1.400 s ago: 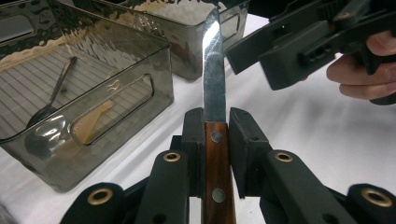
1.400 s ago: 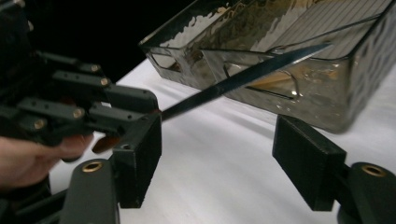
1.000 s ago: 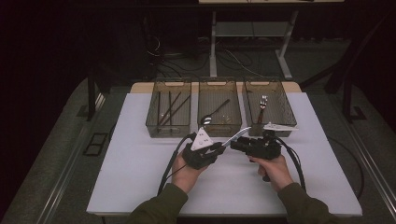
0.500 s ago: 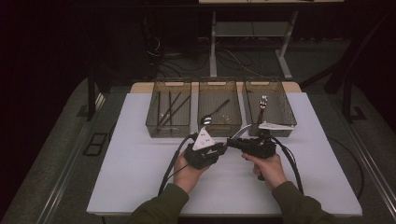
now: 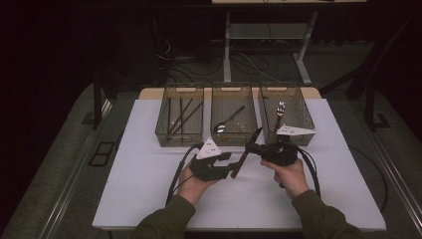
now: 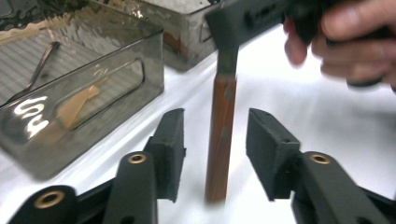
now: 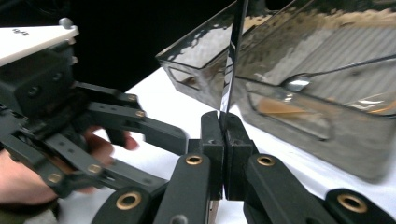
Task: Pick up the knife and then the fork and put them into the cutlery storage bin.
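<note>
Your right hand-held gripper (image 7: 223, 154) is clamped on a knife (image 6: 220, 140); its handle hangs between your left hand-held gripper's (image 6: 212, 149) open jaws.

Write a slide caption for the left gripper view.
Open left gripper straddles the wooden handle of a knife held by the right gripper.
</note>
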Action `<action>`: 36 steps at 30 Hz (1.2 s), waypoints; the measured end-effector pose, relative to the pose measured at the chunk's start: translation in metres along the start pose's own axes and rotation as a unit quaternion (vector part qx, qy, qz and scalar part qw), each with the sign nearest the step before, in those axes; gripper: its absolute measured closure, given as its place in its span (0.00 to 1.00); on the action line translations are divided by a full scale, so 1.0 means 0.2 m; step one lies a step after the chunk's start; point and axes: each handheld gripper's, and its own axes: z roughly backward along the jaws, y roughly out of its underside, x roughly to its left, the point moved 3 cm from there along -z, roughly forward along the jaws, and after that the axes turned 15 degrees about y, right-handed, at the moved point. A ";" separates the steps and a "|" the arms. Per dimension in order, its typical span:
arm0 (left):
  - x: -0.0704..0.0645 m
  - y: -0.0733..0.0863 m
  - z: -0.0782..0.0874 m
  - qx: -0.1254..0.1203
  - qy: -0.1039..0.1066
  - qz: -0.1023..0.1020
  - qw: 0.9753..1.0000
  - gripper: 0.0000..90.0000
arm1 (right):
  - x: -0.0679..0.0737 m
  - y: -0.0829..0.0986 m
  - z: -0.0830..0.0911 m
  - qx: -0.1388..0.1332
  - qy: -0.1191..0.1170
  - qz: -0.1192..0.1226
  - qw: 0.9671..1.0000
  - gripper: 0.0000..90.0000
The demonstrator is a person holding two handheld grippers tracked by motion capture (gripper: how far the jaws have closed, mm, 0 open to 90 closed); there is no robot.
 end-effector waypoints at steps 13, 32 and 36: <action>0.04 0.17 0.30 -0.006 -0.003 0.002 1.000 0.38 | -0.17 -0.16 0.20 -0.021 0.061 0.025 0.998 0.99; 0.06 0.34 0.49 -0.011 -0.024 0.018 0.999 0.00 | -0.40 -0.51 0.45 -0.042 0.150 0.031 0.987 0.99; 0.06 0.34 0.47 -0.005 -0.021 0.015 1.000 0.00 | -0.46 -0.60 0.47 -0.041 0.183 0.042 0.981 0.99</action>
